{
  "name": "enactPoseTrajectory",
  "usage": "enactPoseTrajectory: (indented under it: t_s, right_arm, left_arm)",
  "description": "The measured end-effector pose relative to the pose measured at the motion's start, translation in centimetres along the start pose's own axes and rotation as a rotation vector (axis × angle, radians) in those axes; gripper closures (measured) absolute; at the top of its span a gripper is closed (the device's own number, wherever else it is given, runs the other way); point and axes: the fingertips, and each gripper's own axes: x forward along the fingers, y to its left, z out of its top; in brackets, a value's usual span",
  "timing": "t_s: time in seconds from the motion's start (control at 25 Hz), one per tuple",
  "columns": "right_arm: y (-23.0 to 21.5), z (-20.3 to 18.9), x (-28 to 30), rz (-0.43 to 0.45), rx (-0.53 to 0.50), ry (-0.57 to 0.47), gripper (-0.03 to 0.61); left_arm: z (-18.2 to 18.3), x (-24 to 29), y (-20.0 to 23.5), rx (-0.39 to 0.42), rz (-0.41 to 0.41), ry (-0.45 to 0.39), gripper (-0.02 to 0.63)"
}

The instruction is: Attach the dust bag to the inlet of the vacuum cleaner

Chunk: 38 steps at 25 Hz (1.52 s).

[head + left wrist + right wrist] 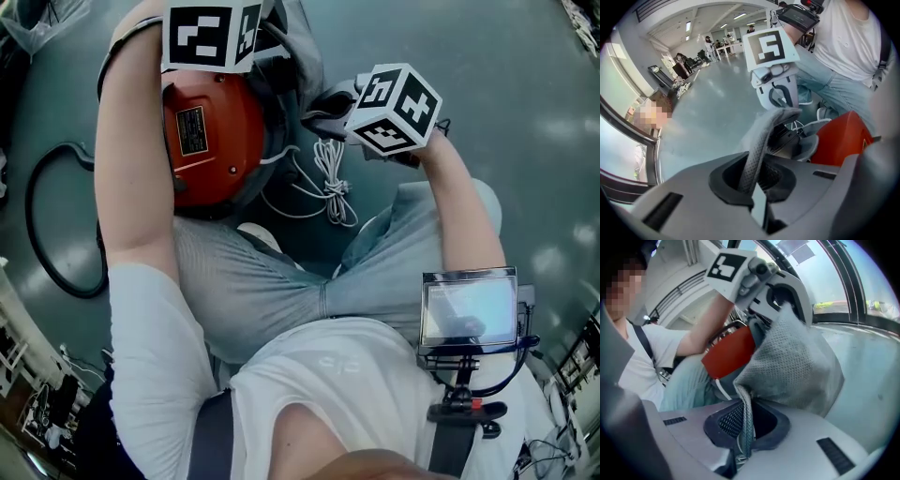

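Soft, cool daylight fills every view, with no hard shadows. In the head view, pale glare patches sit on the glossy grey-green floor (pixel 553 131) to the right of the round orange-red plastic vacuum cleaner body (pixel 211 141), whose top gleams faintly. Right of it in the right gripper view, tall glass windows (pixel 829 291) burn out near white. Both gripper views bow strongly towards their dark rounded edges, and their nearest foregrounds look soft.
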Motion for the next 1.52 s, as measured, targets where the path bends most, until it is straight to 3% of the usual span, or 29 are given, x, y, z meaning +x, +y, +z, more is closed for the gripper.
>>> enactPoseTrajectory:
  t_s: [0.12, 0.24, 0.52, 0.6, 0.68, 0.8, 0.92, 1.0, 1.16, 1.28, 1.36, 1.52]
  right_arm:
    - [2.2, 2.0, -2.1, 0.16, 0.065, -0.135, 0.563]
    - [2.2, 2.4, -3.0, 0.187, 0.102, -0.203, 0.563]
    - [-1.8, -1.1, 0.2, -0.098, -0.002, -0.017, 0.563]
    - [-2.1, -1.4, 0.8, -0.138, -0.043, 0.005, 0.563]
    - [-1.1, -0.9, 1.0, -0.096, -0.051, -0.009, 0.563]
    - [1.7, 1.1, -0.1, 0.088, 0.039, -0.152, 0.563]
    - [2.2, 3.2, -1.6, 0.2, 0.148, -0.302, 0.563]
    - [1.3, 2.8, -0.9, 0.143, 0.138, -0.275, 0.563]
    - [-0.7, 0.4, 0.4, -0.027, 0.042, -0.126, 0.563]
    - [-1.3, -0.3, 0.9, -0.112, -0.049, -0.077, 0.563]
    - [-0.8, -0.2, 0.8, -0.113, -0.09, -0.081, 0.563]
    - [0.1, 0.5, 0.1, -0.04, -0.034, -0.12, 0.563]
  left_arm:
    - [-0.2, 1.8, 0.8, 0.014, 0.039, -0.019, 0.598]
    - [-0.3, 3.0, 0.5, 0.015, 0.026, -0.004, 0.598]
    - [-0.1, -1.1, -0.8, -0.024, -0.016, 0.054, 0.6]
    - [-0.2, -1.3, -0.8, -0.017, -0.007, 0.079, 0.6]
    - [-0.1, -0.5, -0.3, -0.024, 0.009, 0.033, 0.6]
    - [-1.1, 3.2, 0.1, -0.108, 0.006, -0.107, 0.598]
    - [-1.8, 3.8, -0.5, -0.189, -0.031, -0.107, 0.598]
    - [-1.6, 2.8, -1.0, -0.216, -0.062, -0.062, 0.6]
    - [-1.3, 1.1, -1.4, -0.233, -0.08, -0.029, 0.598]
    - [-0.9, 0.1, -1.4, -0.235, -0.083, -0.015, 0.6]
    - [-0.8, 0.4, -1.3, -0.247, -0.09, -0.038, 0.598]
    - [-1.0, 1.7, -1.3, -0.26, -0.093, -0.073, 0.598]
